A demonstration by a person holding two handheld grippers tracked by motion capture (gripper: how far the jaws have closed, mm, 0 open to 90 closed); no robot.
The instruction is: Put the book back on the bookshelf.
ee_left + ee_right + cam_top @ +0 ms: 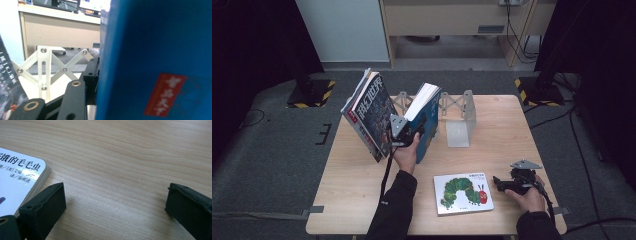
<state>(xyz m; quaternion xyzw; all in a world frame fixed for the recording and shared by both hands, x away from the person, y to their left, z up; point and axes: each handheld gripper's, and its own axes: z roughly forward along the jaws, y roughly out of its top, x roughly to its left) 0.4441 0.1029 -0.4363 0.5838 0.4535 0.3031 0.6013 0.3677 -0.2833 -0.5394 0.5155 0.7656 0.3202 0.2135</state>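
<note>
**Blue book going into the rack**

The blue book [428, 117] stands up on the table [502, 140], tipped a little to the left. It sits at the rack [460, 117], between its white end plates. The left tongs [412, 132] pinch it by its near edge. In the left gripper view, the blue cover [155, 50] lies tight against one black jaw, so the book looks held.

Just left of it, a dark book [369, 112] leans away to the left. It looks like it could fall if nothing props it up.

A white book [463, 193] with a green caterpillar lies flat near the front edge. The right tongs [498, 183] rest just beside its right side, spread wide, with nothing in them. In the right gripper view, the white book's corner [22, 177] is next to one jaw.

So I think two books are at the rack but not yet straight. The white one is not yet picked up.
</note>
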